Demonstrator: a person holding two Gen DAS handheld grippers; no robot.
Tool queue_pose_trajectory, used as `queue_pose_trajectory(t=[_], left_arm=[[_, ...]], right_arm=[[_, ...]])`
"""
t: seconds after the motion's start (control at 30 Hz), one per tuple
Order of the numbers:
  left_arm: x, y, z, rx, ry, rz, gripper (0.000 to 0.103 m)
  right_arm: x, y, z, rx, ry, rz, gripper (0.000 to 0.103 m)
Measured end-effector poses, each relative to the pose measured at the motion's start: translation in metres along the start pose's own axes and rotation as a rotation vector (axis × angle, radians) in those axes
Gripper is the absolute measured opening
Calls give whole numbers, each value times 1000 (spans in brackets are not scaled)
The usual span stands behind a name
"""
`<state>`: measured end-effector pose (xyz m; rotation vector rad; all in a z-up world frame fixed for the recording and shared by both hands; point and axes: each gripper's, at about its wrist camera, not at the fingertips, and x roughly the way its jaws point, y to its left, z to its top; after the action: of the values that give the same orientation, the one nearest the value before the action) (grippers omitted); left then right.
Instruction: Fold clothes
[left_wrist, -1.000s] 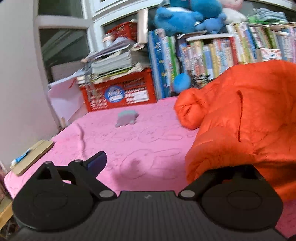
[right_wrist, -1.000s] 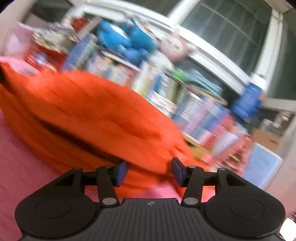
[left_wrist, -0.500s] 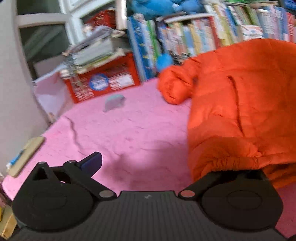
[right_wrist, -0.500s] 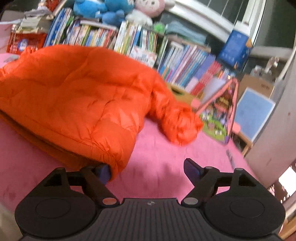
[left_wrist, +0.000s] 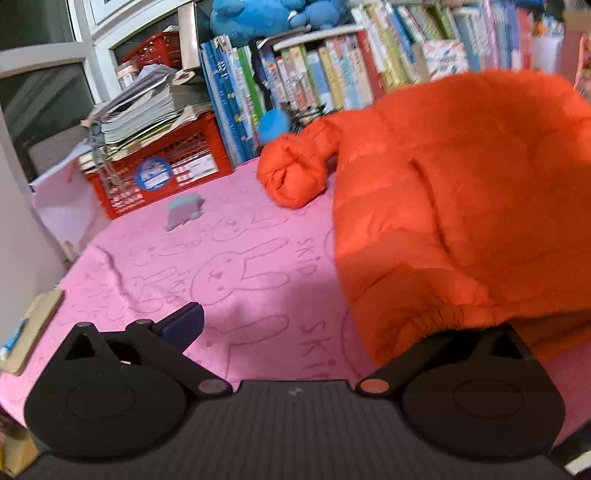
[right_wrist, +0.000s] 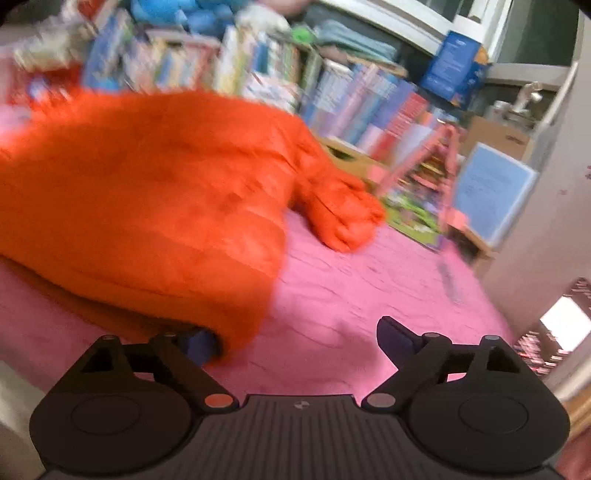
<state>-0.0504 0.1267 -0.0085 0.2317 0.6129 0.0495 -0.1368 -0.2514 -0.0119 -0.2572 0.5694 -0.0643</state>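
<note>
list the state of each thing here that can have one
orange puffer jacket: lying on the pink blanket, partly folded, both sleeves out
left gripper: open, one finger hidden by the jacket hem
right gripper: jaws opening, jacket edge by one finger
red crate: stacked with papers

Puffy quilted orange jacket (left_wrist: 461, 206), faintly sheeny cloth; matt pink bedsheet (left_wrist: 236, 266), printed fabric; red plastic crate (left_wrist: 162, 170)
</note>
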Motion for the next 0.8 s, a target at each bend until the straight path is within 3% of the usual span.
queue_pose_trajectory(t=[0.13, 0.23, 0.33, 0.47, 0.57, 0.67, 0.8], left_arm=[[-19, 23, 3, -92, -8, -154, 103], [-33, 26, 1, -73, -25, -222, 103], [-46, 27, 3, -59, -62, -243, 103], [-52, 32, 26, -173, -179, -338, 103], [-36, 9, 54, -231, -222, -378, 103], [-7, -24, 70, -216, -176, -346, 103], [39, -59, 70, -157, -76, -219, 103]], right_arm=[[-23, -24, 13, 144, -68, 273, 103], [-31, -38, 23, 213, -145, 381, 103], [-31, -48, 34, 269, -199, 456, 103], [-5, -44, 51, 284, -190, 377, 101], [28, -35, 62, 341, -157, 392, 88], [55, -14, 65, 356, -116, 429, 77], [77, 19, 60, 277, -58, 398, 75]])
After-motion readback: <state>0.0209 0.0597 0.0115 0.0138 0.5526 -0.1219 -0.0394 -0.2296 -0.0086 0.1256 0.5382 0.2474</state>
